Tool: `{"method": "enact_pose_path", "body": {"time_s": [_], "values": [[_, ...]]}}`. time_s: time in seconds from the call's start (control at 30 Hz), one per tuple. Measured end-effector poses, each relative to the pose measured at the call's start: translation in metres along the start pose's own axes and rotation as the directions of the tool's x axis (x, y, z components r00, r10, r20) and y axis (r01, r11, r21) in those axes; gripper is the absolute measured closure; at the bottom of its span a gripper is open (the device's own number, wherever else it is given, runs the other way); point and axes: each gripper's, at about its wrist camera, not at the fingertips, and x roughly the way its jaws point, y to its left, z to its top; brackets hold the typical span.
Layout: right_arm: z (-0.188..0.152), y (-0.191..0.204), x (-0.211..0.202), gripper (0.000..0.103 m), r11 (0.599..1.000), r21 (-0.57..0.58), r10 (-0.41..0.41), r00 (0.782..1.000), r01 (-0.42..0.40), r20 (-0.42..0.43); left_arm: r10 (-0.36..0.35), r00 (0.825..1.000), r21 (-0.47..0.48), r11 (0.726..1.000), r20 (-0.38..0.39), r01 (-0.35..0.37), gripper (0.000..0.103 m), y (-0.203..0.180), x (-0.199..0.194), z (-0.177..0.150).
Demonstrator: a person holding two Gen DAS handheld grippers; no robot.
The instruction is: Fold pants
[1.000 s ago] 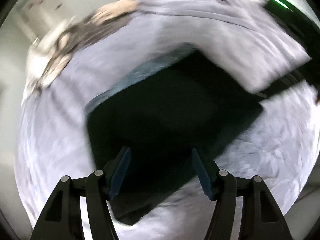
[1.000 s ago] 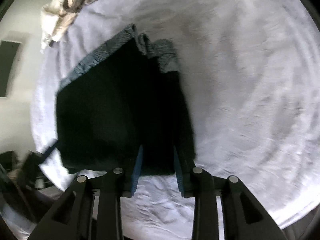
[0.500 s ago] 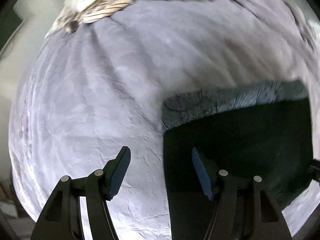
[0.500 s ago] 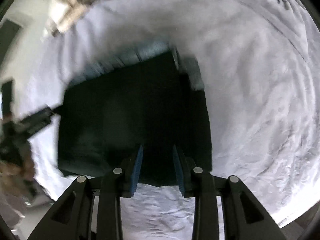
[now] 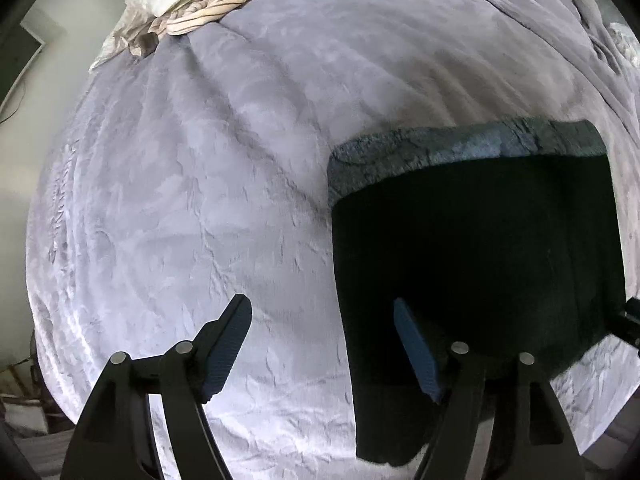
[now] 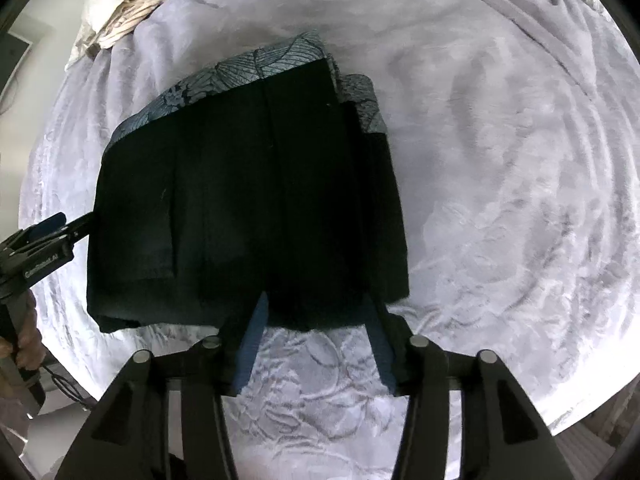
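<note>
The black pants (image 6: 260,200) lie folded into a flat block on the bed, with a blue-grey patterned band (image 6: 248,68) along the far edge. My right gripper (image 6: 316,298) hangs over the near edge of the block. Its jaws are opening, and the cloth lies between the fingertips without being pinched. In the left wrist view the pants (image 5: 480,260) fill the right half. My left gripper (image 5: 320,302) straddles their left edge, one finger over the blanket and one over the cloth. Its jaws are opening too, gripping nothing. The left gripper (image 6: 44,236) also shows at the block's left side.
A lavender-grey blanket (image 5: 200,200) covers the whole bed. Pillows and a striped cloth (image 5: 208,4) are heaped at the far left corner. A person's hand (image 6: 24,344) holds the left gripper's handle. The bed's edge runs close along the bottom of both views.
The left gripper has swung from above the pants to their left edge and sunk lower. Both pairs of jaws stand wider than before. The pants' near edge has settled flat.
</note>
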Motion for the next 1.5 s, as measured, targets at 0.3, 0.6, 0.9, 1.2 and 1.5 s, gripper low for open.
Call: {"method": "enact_pose_path", "body": {"time_s": [0.3, 0.6, 0.9, 1.2, 1.5], "values": [[-0.019, -0.012, -0.025, 0.040, 0.996, 0.076, 0.035, 0.999, -0.036, 0.022, -0.019, 0.999, 0.052, 0.998, -0.026, 0.020, 0.028, -0.018, -0.012, -0.017], [-0.021, 0.006, -0.012, 0.034, 0.995, 0.082, 0.051, 0.999, -0.051, 0.002, -0.035, 0.999, 0.083, 0.996, -0.028, 0.037, 0.005, -0.027, -0.018, -0.026], [-0.023, 0.002, -0.007, 0.024, 0.995, 0.089, 0.048, 0.999, -0.048, 0.001, -0.065, 0.995, 0.055, 0.996, -0.074, 0.069, 0.005, -0.026, -0.006, -0.028], [-0.017, -0.012, -0.012, 0.021, 0.993, 0.081, 0.084, 0.996, -0.087, 0.043, -0.093, 0.992, 0.048, 0.994, -0.090, 0.097, 0.001, -0.031, -0.001, -0.026], [-0.006, -0.028, -0.013, 0.013, 0.988, 0.074, 0.134, 0.989, -0.138, 0.057, -0.144, 0.984, 0.018, 0.989, -0.103, 0.147, 0.001, -0.023, 0.008, -0.016]]}}
